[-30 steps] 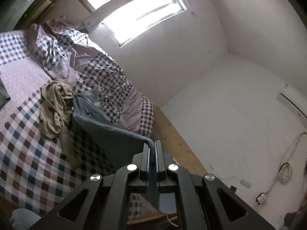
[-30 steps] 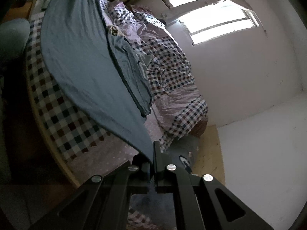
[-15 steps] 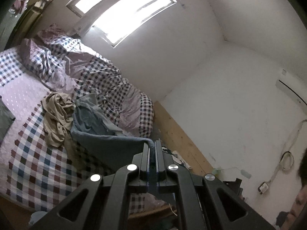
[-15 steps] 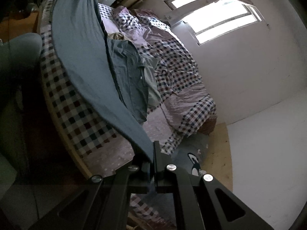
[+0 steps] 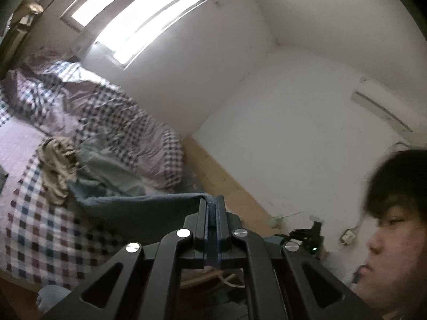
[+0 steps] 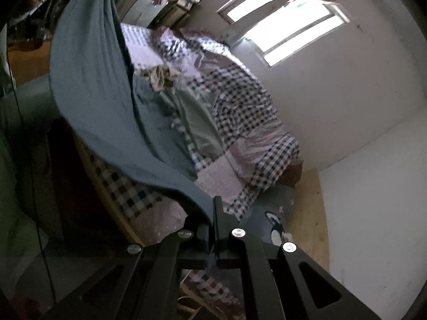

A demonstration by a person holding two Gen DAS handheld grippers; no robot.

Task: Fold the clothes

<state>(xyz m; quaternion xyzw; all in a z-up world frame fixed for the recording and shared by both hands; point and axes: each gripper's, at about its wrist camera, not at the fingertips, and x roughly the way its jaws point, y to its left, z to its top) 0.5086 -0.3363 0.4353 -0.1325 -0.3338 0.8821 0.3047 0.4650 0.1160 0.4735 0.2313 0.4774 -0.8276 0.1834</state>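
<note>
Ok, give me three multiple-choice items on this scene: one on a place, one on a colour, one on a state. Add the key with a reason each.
1. Where does the tan garment lie?
A. on the bed
B. on the floor
C. in a gripper

2. What colour is the cloth that both grippers hold?
A. red
B. dark blue-grey
C. white

3. How does the left gripper stand?
A. wide open, empty
B. open around a hanger
C. shut on the cloth

Key: 1 A, it sits crumpled on the checked bed cover. 2 B, the sheet hanging from the right gripper is dark blue-grey. 3 C, the cloth's edge is pinched between its closed fingers.
</note>
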